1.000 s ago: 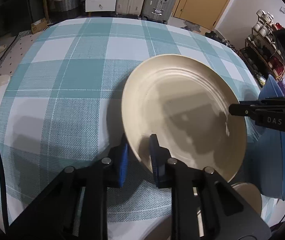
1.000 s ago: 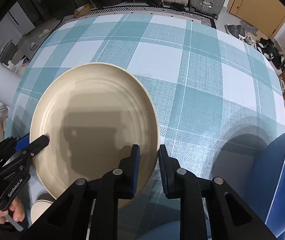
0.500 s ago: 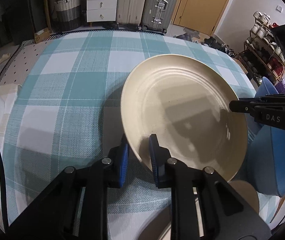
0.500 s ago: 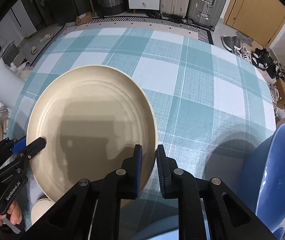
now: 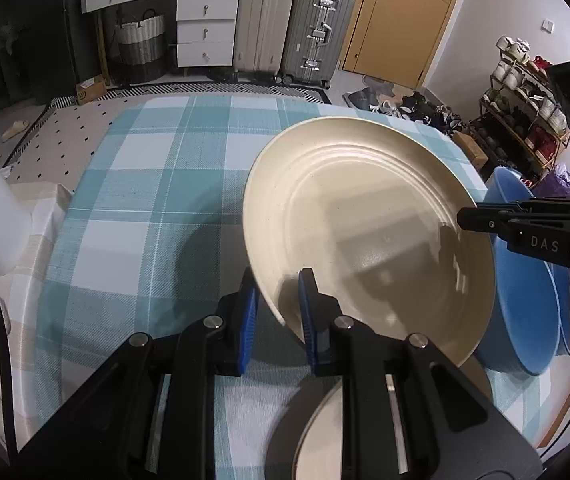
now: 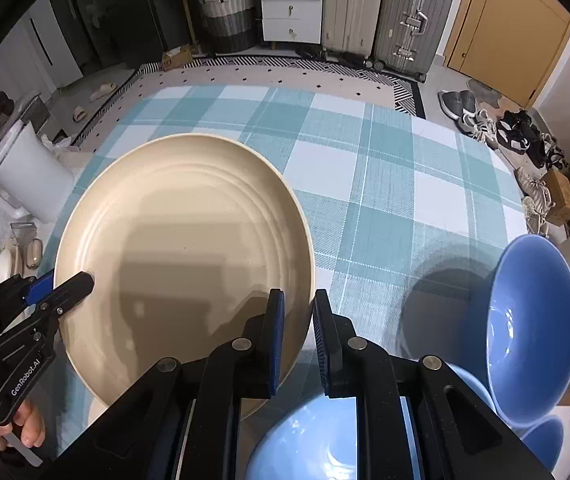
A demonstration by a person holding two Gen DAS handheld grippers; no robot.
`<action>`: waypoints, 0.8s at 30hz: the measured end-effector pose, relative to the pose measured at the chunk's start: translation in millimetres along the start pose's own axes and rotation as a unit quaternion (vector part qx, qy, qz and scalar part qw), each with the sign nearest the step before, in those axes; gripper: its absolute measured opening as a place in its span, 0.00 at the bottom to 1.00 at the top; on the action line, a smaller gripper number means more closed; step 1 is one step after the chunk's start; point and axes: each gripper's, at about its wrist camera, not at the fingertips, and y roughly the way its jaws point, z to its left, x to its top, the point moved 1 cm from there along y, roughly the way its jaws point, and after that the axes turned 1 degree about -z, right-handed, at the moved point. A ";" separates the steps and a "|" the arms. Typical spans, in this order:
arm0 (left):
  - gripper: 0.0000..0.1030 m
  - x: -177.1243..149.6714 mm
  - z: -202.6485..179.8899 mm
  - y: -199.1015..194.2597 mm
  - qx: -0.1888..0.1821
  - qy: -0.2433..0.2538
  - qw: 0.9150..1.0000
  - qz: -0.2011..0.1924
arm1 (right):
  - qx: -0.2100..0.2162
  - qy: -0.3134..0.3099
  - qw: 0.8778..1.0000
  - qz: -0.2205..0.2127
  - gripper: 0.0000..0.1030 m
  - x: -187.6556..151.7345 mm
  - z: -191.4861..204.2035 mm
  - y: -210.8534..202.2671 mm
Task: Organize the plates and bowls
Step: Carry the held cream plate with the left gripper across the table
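A large cream plate [image 5: 365, 232] [image 6: 181, 240] hangs above the teal checked table [image 5: 145, 208] [image 6: 385, 200], held at opposite rims. My left gripper [image 5: 277, 304] is shut on its near left rim, one blue pad above and one below; the right wrist view has it [image 6: 85, 280] at the plate's left edge. My right gripper [image 6: 299, 320] is shut on the plate's right rim and enters the left wrist view from the right [image 5: 463, 216]. A tilted blue bowl [image 6: 533, 328] [image 5: 525, 320] stands to the right.
Another blue bowl [image 6: 305, 440] lies just under my right gripper, and a cream dish [image 5: 325, 432] under the left one. A white jug [image 6: 29, 172] stands off the table's left side. Suitcases, drawers and a shoe rack line the room behind.
Both grippers have risen with the plate between them. The table has dropped away below and more of the room shows. Both grips on the rim are unchanged.
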 end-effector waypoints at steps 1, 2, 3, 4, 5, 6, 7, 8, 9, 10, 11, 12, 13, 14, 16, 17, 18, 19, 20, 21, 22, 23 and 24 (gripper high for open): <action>0.17 -1.3 -0.6 -6.6 0.001 0.001 1.000 -0.005 | 0.001 0.000 1.000 -0.004 0.15 -2.0 1.9 -5.8; 0.17 -3.0 -0.9 -13.4 0.001 0.002 1.000 -0.009 | 0.002 0.001 1.000 -0.006 0.15 -3.5 2.9 -9.1; 0.17 -5.0 -1.0 -19.7 0.000 0.001 1.000 -0.011 | 0.003 0.002 1.000 -0.009 0.15 -5.8 4.7 -14.1; 0.17 -6.7 -1.5 -25.7 0.000 0.002 1.000 -0.014 | 0.004 0.001 1.000 -0.011 0.15 -7.9 6.6 -18.4; 0.17 -8.1 -2.1 -31.0 0.001 0.003 1.000 -0.017 | 0.004 0.000 1.000 -0.013 0.15 -9.9 8.4 -21.9; 0.17 -9.3 -2.8 -36.1 0.002 0.003 1.000 -0.020 | 0.005 -0.001 1.000 -0.016 0.15 -12.6 10.6 -26.4; 0.17 -12.1 -3.0 -43.8 0.003 0.003 1.000 -0.024 | 0.006 -0.001 1.000 -0.019 0.15 -14.6 12.0 -29.5; 0.17 -14.0 -3.2 -49.4 0.002 0.002 1.000 -0.026 | 0.008 -0.001 1.000 -0.022 0.15 -17.4 13.8 -34.2; 0.17 -16.1 -3.9 -54.6 0.002 0.002 1.000 -0.028 | 0.009 -0.001 1.000 -0.025 0.15 -19.4 15.2 -37.3; 0.17 -19.3 -5.1 -61.5 0.003 0.002 1.000 -0.031 | 0.010 -0.001 1.000 -0.029 0.15 -22.2 16.9 -41.4; 0.17 -21.0 -6.1 -65.4 0.003 0.003 0.999 -0.033 | 0.011 0.000 0.999 -0.031 0.15 -24.7 18.5 -44.3; 0.17 -23.2 -6.2 -69.8 0.003 0.003 0.999 -0.035 | 0.012 -0.001 0.999 -0.034 0.15 -28.0 20.3 -48.2; 0.17 -27.0 -6.8 -77.1 0.002 0.002 0.999 -0.038 | 0.013 0.000 0.999 -0.037 0.15 -31.2 21.7 -51.7; 0.17 -29.3 -7.2 -81.7 0.002 0.002 0.999 -0.041 | 0.015 0.000 0.999 -0.039 0.15 -33.6 22.6 -53.8; 0.17 -34.7 -9.6 -91.1 0.003 0.003 0.999 -0.045 | 0.015 0.000 0.999 -0.045 0.15 -41.0 25.9 -60.6; 0.17 -38.0 -11.3 -96.6 0.004 0.004 0.999 -0.047 | 0.015 0.000 0.999 -0.046 0.15 -43.5 26.7 -61.9; 0.17 -40.7 -12.6 -100.9 0.006 0.005 0.999 -0.049 | 0.016 -0.001 0.999 -0.048 0.15 -47.5 28.6 -65.3; 0.17 -44.6 -14.1 -107.2 0.006 0.007 0.999 -0.052 | 0.016 -0.003 0.999 -0.050 0.15 -50.7 29.9 -67.8; 0.17 -46.5 -14.9 -109.2 0.007 0.007 0.999 -0.053 | 0.016 -0.004 0.999 -0.052 0.15 -54.0 31.4 -71.1; 0.17 -50.0 -16.3 -114.1 0.008 0.007 0.998 -0.054 | 0.017 -0.005 0.998 -0.055 0.15 -56.8 32.3 -74.6; 0.17 -51.8 -17.4 -116.5 0.008 0.008 0.998 -0.055 | 0.019 -0.004 0.998 -0.058 0.15 -59.6 32.9 -78.4; 0.17 -53.8 -19.3 -119.6 0.009 0.008 0.998 -0.055 | 0.021 -0.003 0.998 -0.060 0.15 -60.8 32.5 -80.6; 0.17 -57.5 -21.1 -124.3 0.009 0.011 0.998 -0.056 | 0.023 -0.003 0.998 -0.065 0.15 -63.6 33.0 -85.6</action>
